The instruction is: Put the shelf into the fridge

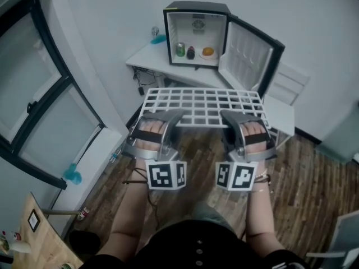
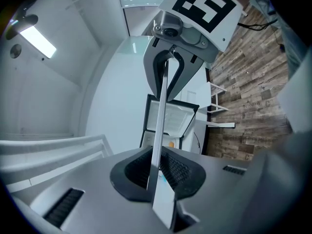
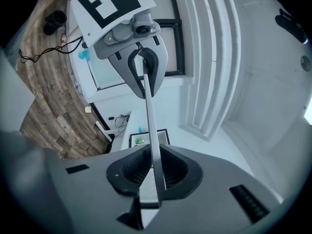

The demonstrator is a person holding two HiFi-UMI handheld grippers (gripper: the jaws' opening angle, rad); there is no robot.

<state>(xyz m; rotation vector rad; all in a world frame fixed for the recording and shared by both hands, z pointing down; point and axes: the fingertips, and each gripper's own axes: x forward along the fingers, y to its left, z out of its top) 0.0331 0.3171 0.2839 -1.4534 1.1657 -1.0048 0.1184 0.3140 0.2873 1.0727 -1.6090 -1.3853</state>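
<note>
Left tool (image 1: 171, 116) and right tool (image 1: 231, 116) each pinch the near edge of a flat white wire-grid shelf (image 1: 202, 105), with their jaws pressed onto it. The shelf stretches roughly level ahead of both tools. Beyond its far edge stands a white desk (image 1: 147, 58) carrying a small black fridge (image 1: 196, 7), its door (image 1: 247, 52) swung open toward the right tool's side. On the fridge floor sit a round orange fruit (image 1: 208, 51), a green can (image 1: 180, 49) and, between them, a small dark bottle (image 1: 190, 53).
</note>
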